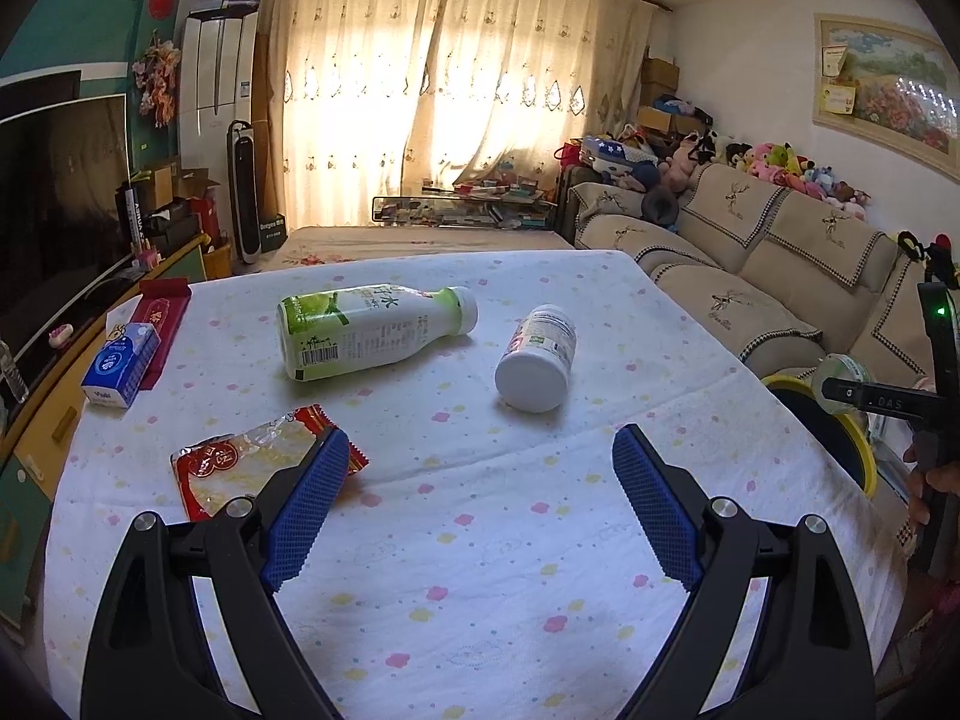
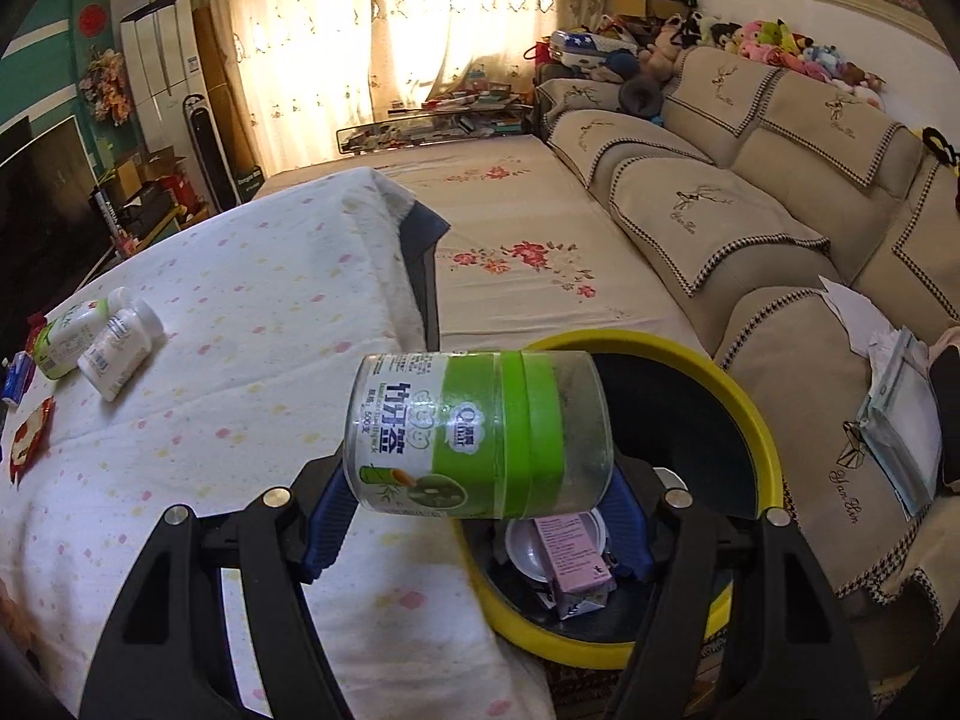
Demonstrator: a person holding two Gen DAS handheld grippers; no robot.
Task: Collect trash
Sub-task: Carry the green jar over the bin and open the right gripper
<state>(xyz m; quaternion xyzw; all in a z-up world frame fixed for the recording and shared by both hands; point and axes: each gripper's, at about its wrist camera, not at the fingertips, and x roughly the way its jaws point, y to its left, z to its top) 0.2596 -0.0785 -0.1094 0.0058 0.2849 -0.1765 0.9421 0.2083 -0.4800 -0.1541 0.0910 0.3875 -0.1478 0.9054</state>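
Note:
My right gripper [image 2: 480, 516] is shut on a clear jar with a green label [image 2: 480, 438], held sideways over the near rim of a yellow-rimmed black bin [image 2: 750, 408]. A pink carton [image 2: 576, 552] and a white lid lie inside the bin. My left gripper [image 1: 480, 480] stands open and empty above the flowered tablecloth [image 1: 480, 570]. On the cloth lie a green-and-white bottle [image 1: 366, 330], a white pill bottle [image 1: 537, 360] and a red-edged snack wrapper [image 1: 240, 462], which sits by the left finger. The right gripper with its jar [image 1: 840, 378] shows at the right edge of the left wrist view.
A blue tissue pack [image 1: 123, 363] and a red box [image 1: 162, 318] lie at the table's left edge. A beige sofa [image 2: 780, 228] runs along the right, with papers on its seat. A TV [image 1: 54, 204] stands on the left.

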